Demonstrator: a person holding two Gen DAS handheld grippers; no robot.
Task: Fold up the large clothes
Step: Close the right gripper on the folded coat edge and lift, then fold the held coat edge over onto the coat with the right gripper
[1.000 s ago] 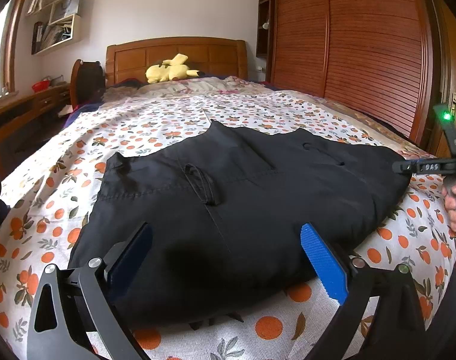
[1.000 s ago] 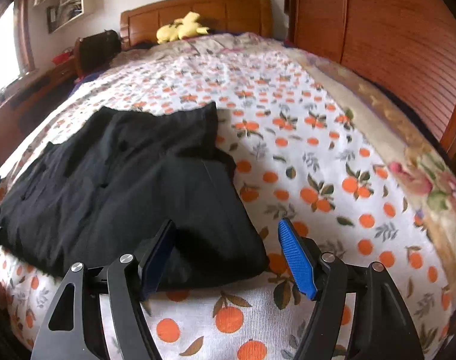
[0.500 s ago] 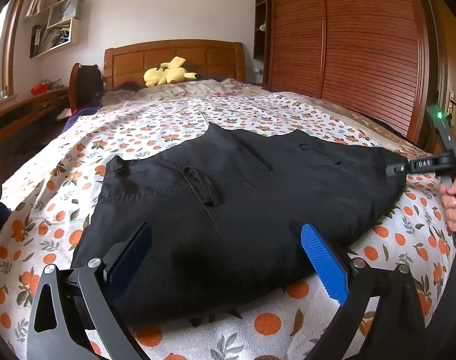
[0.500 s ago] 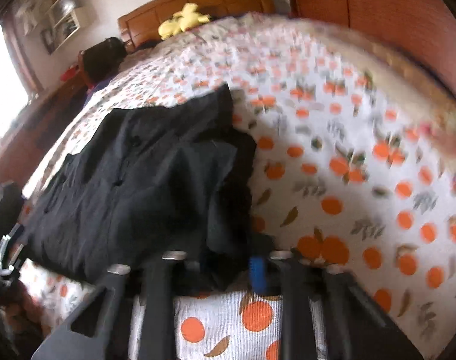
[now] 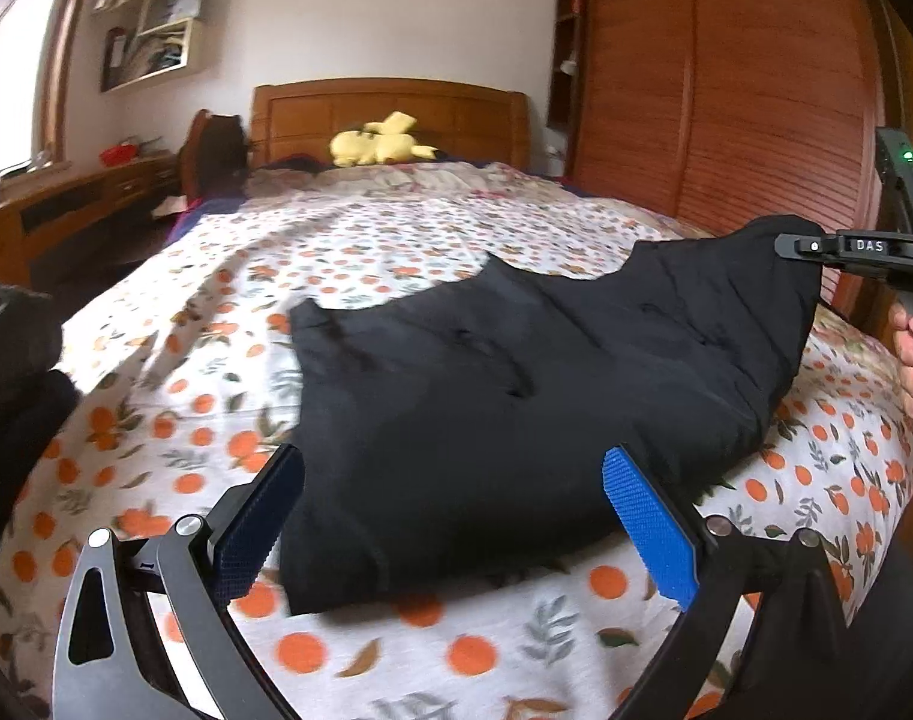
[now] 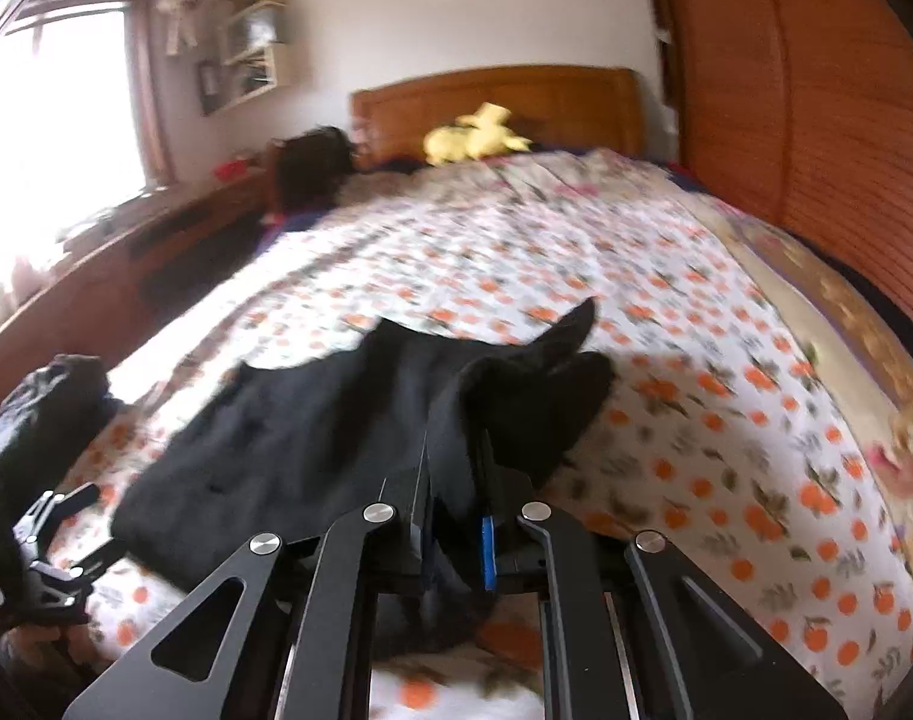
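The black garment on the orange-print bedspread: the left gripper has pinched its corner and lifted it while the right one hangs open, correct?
Sides swapped. The right gripper is shut on the black garment, lifting its corner; the left gripper hangs open. Both wrist views show it.

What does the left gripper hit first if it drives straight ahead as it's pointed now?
Most likely the black garment: its near edge lies between the open left gripper fingers, on the orange-print bedspread. Depth is unclear; a low approach could brush the bedspread first.
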